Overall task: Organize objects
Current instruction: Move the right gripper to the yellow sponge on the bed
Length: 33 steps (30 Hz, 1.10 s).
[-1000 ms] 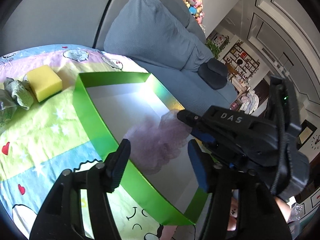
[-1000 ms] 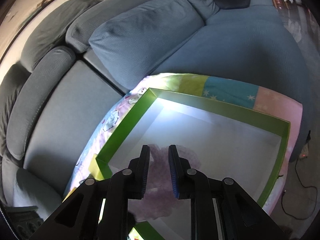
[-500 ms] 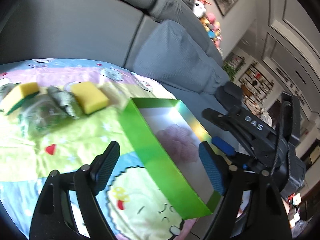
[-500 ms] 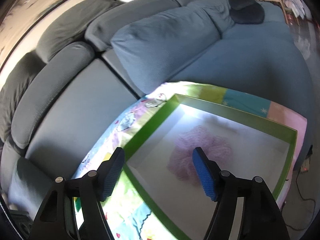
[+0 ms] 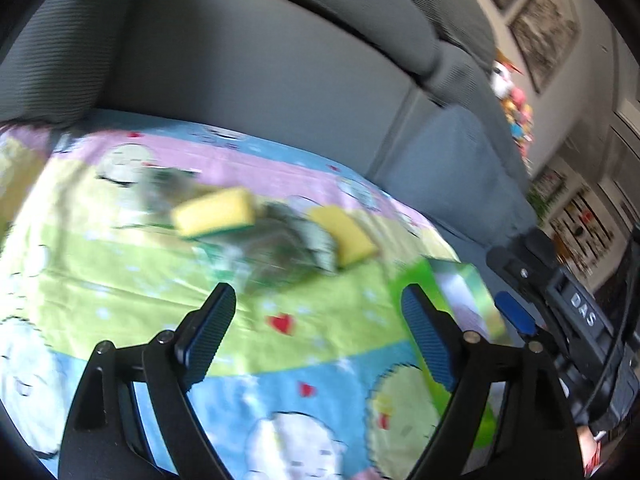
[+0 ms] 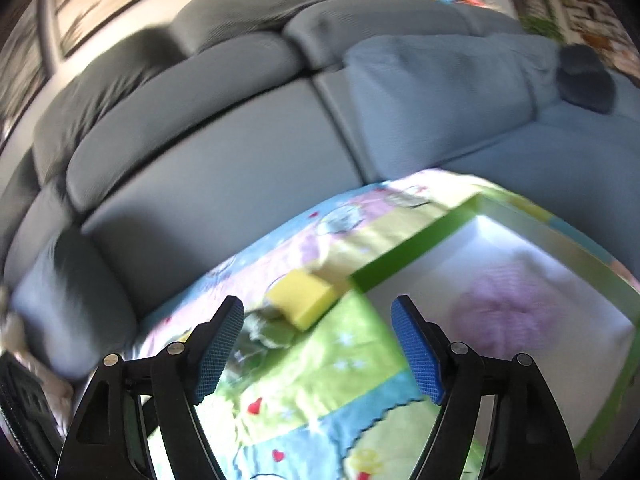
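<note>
Two yellow rectangular foam sponges lie on the cartoon-printed patchwork cloth to the left of the one shallow green-walled cardboard box, with a blurred crumpled grey-green cloth and clear wrapping between them; one fluffy lilac mesh puff lies inside the box on its white floor; the grey ribbed sofa runs behind the box. A second ago the puff sat pinched between the right gripper jaws over the box; now both pairs of jaws have just been opening and stand wide with nothing between them, the left gripper hanging over the cloth just short of the sponges, and both views have swung left from the box.
</note>
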{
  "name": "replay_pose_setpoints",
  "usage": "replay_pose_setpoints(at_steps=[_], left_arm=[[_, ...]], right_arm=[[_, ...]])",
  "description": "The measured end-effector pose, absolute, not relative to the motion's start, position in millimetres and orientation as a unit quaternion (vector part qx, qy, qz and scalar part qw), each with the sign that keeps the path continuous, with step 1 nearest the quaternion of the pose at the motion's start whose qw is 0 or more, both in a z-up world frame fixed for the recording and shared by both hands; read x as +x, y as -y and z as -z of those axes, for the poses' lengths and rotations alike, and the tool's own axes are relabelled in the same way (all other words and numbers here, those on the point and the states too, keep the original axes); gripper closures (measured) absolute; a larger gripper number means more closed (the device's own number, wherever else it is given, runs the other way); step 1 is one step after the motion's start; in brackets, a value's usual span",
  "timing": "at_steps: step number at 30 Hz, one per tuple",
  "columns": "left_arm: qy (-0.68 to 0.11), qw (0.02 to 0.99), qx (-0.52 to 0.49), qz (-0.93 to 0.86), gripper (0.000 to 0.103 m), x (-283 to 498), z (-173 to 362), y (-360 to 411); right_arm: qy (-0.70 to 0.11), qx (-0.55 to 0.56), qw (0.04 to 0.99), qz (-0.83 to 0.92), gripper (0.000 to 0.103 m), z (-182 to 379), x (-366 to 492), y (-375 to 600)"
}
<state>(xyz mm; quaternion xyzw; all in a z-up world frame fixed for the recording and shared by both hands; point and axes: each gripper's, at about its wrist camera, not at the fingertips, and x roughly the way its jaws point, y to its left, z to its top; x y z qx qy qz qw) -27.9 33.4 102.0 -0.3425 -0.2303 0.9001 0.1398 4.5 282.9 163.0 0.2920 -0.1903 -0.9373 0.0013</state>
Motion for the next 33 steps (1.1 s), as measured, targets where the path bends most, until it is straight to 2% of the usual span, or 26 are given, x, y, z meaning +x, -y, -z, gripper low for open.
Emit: replay_pose_setpoints(at_steps=[4,10,15,19,33], left_arm=[[0.255,0.084,-0.346,-0.899,0.018,-35.4,-92.2,5.6],[0.294,0.039,-0.351,-0.888,0.018,-39.2,-81.6,43.4],[0.322,0.004,-0.354,-0.878,0.018,-37.3,-74.4,66.5],[0.336,-0.009,-0.351,-0.874,0.018,-34.8,-72.5,76.4],[0.330,-0.026,-0.381,-0.863,0.018,-37.0,-59.1,86.0]], right_arm=[[0.190,0.317,0.054,0.928,0.025,-153.9,-17.1,-252.0],[0.138,0.350,0.089,0.922,0.026,-147.7,-44.8,-197.5],[0.143,0.366,0.133,0.910,0.026,-157.3,-69.3,-166.5],[0.128,0.369,0.133,0.911,0.026,-161.4,-80.7,-141.1],[0.096,0.413,0.152,0.893,0.026,-122.6,-100.6,-108.0]])
